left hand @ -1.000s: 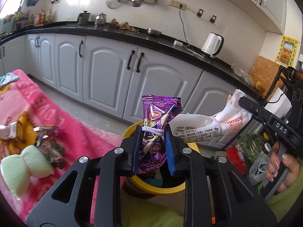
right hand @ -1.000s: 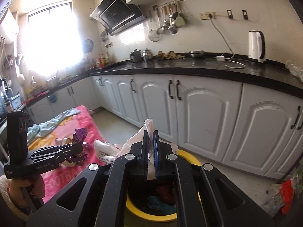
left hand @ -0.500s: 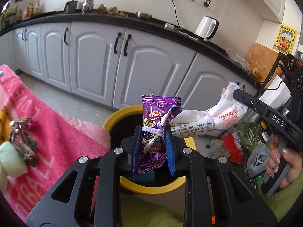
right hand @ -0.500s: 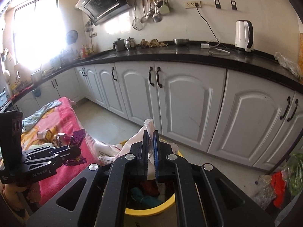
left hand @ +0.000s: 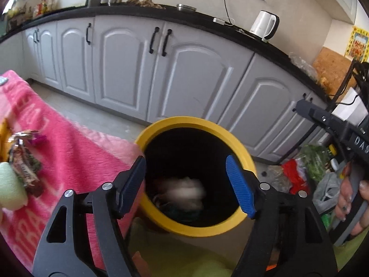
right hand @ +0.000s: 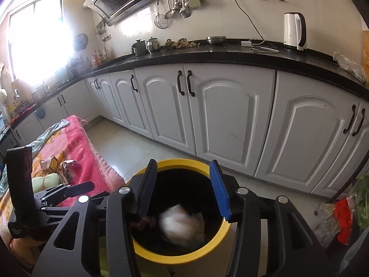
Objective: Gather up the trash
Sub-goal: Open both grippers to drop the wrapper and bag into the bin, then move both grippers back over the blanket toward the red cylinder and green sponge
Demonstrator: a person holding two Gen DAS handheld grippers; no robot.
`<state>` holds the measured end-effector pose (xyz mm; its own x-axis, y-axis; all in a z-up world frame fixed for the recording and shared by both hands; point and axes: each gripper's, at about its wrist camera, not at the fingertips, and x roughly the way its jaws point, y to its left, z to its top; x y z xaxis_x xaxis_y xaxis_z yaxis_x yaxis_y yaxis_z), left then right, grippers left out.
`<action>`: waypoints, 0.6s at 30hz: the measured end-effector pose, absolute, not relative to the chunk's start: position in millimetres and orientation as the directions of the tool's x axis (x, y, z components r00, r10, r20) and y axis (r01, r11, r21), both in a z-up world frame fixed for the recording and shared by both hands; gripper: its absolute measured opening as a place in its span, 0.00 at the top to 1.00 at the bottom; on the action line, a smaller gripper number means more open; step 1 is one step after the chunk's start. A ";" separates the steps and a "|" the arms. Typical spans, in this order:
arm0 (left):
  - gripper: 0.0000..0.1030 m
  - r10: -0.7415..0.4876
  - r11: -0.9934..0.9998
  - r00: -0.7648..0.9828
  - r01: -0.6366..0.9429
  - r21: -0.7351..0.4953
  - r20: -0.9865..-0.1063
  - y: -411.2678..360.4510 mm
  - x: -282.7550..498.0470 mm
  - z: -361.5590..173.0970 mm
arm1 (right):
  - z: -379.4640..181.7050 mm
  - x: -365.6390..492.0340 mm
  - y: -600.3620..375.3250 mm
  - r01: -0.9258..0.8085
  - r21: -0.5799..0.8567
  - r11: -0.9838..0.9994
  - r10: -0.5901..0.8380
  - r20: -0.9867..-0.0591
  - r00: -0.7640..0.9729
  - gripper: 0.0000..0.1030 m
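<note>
With both the left hand-held gripper (left hand: 185, 184) and right hand-held gripper (right hand: 182, 189) spread wide and empty over the round yellow-rimmed plastic bin (left hand: 246, 159), next approach the crinkled foil wrappers (left hand: 24, 164) on the pink fleece blanket (left hand: 76, 152) low and square.

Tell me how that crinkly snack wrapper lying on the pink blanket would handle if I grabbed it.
The crumpled foil snack wrapper looks light and floppy, so it would probably buckle when pinched. Its glossy film may slip. The soft pink blanket under it could snag or lift too.

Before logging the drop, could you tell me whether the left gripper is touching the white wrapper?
Apart: the left wrist view shows the left gripper open, the blurred white wrapper down inside the yellow bin.
</note>
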<state>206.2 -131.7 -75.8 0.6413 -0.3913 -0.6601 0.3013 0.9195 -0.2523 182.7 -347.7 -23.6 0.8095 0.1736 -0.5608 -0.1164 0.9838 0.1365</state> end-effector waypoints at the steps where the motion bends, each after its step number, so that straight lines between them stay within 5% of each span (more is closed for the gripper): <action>1: 0.31 -0.383 0.923 0.647 0.295 -0.247 -0.660 -129.1 204.7 -74.9 | -23.7 182.1 -348.1 -0.113 0.136 0.984 0.171 -0.559 0.812 0.46; 7: 0.11 -0.348 0.937 0.671 0.240 -0.252 -0.655 -107.6 197.2 -69.1 | -21.0 179.2 -347.6 -0.126 0.152 0.980 0.189 -0.546 0.816 0.41; 10: 0.11 -0.328 0.944 0.685 0.211 -0.254 -0.651 -95.6 193.3 -64.8 | -19.1 174.9 -345.7 -0.134 0.163 0.977 0.201 -0.529 0.824 0.26; 18: 0.11 -0.283 0.952 0.732 0.135 -0.274 -0.620 -59.3 177.4 -48.7 | -11.2 168.5 -330.9 -0.181 0.153 0.972 0.234 -0.510 0.828 0.23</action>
<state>177.4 -59.3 -48.7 0.7316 -0.2828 -0.6203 0.1355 0.9521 -0.2742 168.5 -330.9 -11.2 0.8277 0.2344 -0.5099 -0.1808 0.9715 0.1533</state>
